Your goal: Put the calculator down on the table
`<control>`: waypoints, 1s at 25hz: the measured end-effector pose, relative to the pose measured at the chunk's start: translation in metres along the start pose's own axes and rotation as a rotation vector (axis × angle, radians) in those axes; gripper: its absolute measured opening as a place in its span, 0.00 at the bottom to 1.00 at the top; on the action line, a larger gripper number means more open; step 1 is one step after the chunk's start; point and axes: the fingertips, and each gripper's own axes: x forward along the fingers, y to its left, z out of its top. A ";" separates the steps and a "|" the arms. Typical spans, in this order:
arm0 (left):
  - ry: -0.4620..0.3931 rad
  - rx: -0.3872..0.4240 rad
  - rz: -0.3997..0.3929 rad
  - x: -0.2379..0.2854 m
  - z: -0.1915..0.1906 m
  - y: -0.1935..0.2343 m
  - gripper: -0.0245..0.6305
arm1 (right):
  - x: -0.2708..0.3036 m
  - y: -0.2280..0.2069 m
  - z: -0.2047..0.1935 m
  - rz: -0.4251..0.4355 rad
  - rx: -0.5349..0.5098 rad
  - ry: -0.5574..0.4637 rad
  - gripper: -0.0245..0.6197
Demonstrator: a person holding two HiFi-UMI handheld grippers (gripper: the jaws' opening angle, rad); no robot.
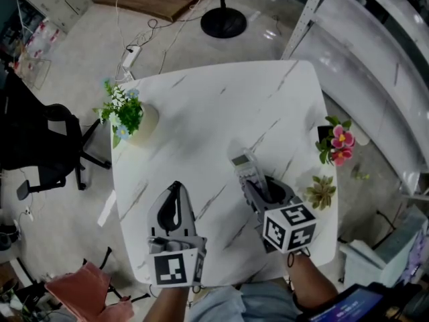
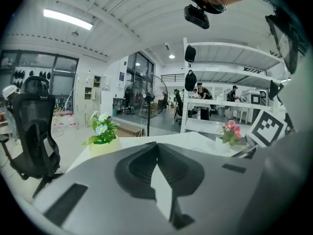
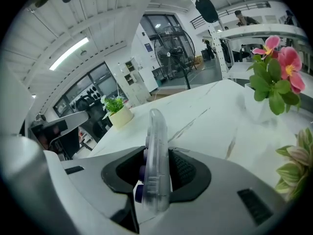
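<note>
The calculator (image 3: 155, 146) is clamped on edge between the jaws of the right gripper (image 1: 253, 185), with its keys turned toward the left jaw. Its long axis is directed forward, away from the person, and it projects beyond the jaw tips over the marble table (image 1: 221, 99). The left gripper (image 1: 176, 190) is held with its jaws closed together and nothing between them.

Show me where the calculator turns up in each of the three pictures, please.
Head view: the calculator is just right of centre, sticking out of the right gripper.
Left gripper view: I cannot make it out here.
Right gripper view: the calculator is low in the centre, standing on edge between the jaws.
Shared landmark: the pink flowers, toward the right in all three.
</note>
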 end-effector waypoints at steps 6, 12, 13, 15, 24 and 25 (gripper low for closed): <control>0.006 0.004 -0.010 0.004 0.000 -0.002 0.05 | -0.003 -0.011 0.001 -0.035 -0.021 0.001 0.30; 0.008 0.008 -0.023 0.008 -0.001 -0.006 0.05 | -0.005 -0.023 0.000 -0.060 -0.013 0.000 0.33; 0.008 0.009 -0.024 0.008 -0.001 -0.007 0.05 | -0.005 -0.025 0.000 -0.063 -0.012 0.001 0.34; 0.012 0.010 -0.025 0.009 -0.002 -0.008 0.05 | -0.006 -0.028 -0.001 -0.067 -0.008 0.004 0.34; 0.016 0.012 -0.034 0.012 -0.004 -0.013 0.05 | -0.003 -0.038 -0.011 -0.082 0.014 0.030 0.38; 0.017 0.012 -0.034 0.012 -0.003 -0.013 0.05 | -0.003 -0.039 -0.011 -0.083 0.018 0.030 0.39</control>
